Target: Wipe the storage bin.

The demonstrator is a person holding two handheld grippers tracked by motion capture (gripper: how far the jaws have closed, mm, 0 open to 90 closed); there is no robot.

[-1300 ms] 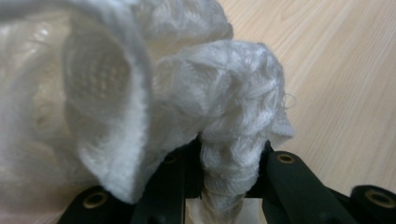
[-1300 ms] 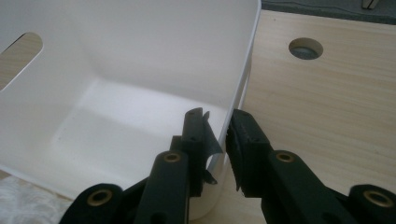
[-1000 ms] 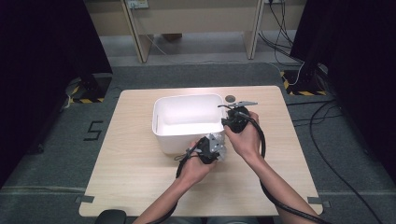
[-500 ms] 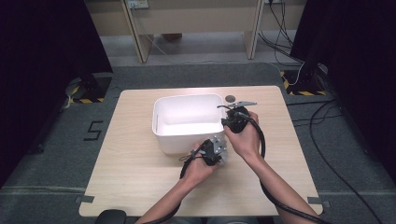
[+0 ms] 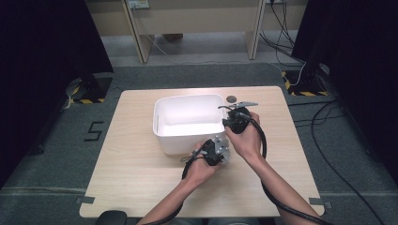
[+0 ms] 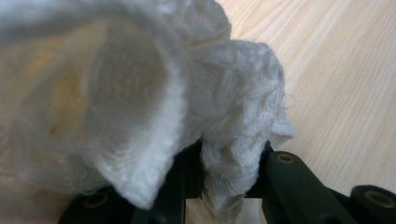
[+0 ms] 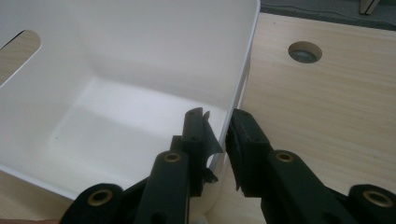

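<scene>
Left gripper (image 6: 229, 186) pinches a bunched white knitted cloth (image 6: 140, 102) above the pale wooden table (image 6: 345, 84), not yet in the white plastic tub (image 7: 116, 93), whose wall the right gripper (image 7: 217, 135) clamps, steadying it.

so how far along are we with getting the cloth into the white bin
Partway. Done: the left hand-held gripper is shut on the white cloth, and the right hand-held gripper straddles the right wall of the white bin, apparently steadying it. In hand: the cloth hangs bunched from the left jaws over the wooden table, just outside the bin's near side. Left: probably lifting it over the rim and letting go; what shows of the bin's inside is bare.
</scene>
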